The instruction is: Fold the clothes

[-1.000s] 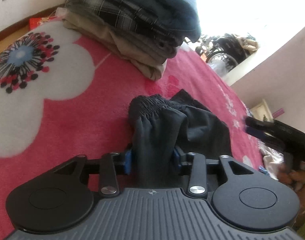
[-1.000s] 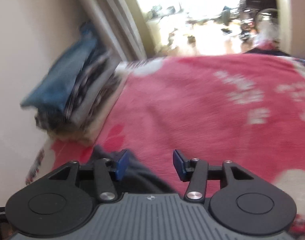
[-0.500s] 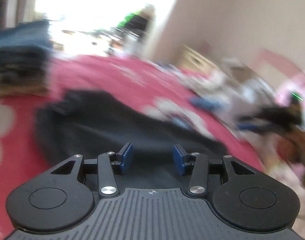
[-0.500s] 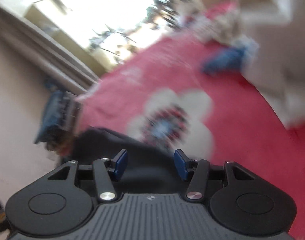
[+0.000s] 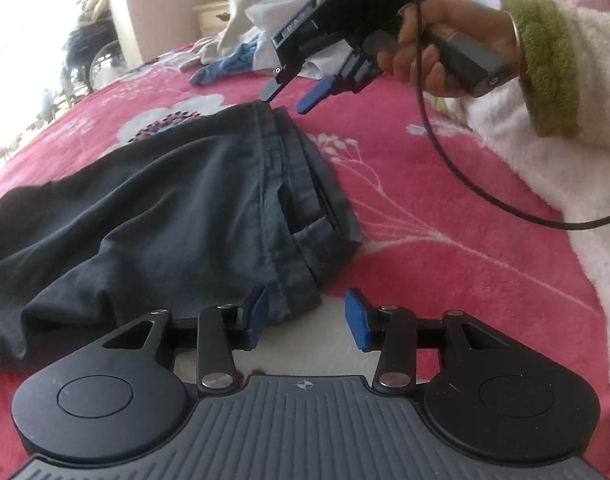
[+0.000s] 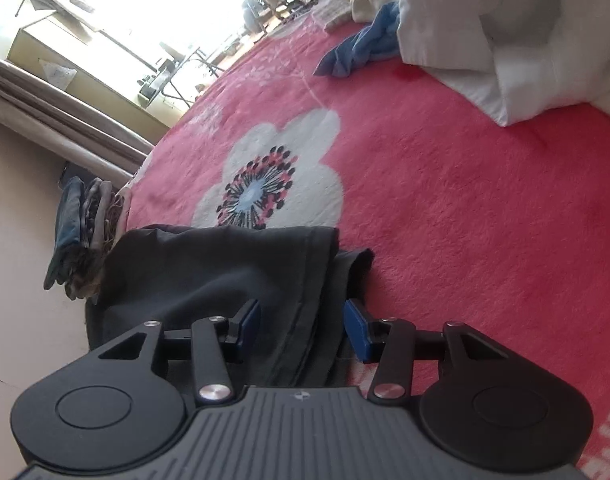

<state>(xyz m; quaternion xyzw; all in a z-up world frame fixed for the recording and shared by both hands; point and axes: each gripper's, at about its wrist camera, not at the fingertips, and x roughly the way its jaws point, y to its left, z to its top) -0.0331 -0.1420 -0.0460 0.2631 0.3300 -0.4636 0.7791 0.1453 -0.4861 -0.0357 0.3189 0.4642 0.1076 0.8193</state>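
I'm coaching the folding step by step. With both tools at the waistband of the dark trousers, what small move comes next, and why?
Probably close both tools on the waistband. The dark trousers lie spread on the pink blanket. The left tool and right tool are closing, each with a waistband corner between its pads but not yet pinched. Gripping both corners would let the person lift and fold.

Open pink bed [image 6: 445, 208] lies beyond the dark trousers [image 5: 165, 208]; white bedding [image 6: 505, 40] and folded stack [image 6: 85, 232] block opposite edges.
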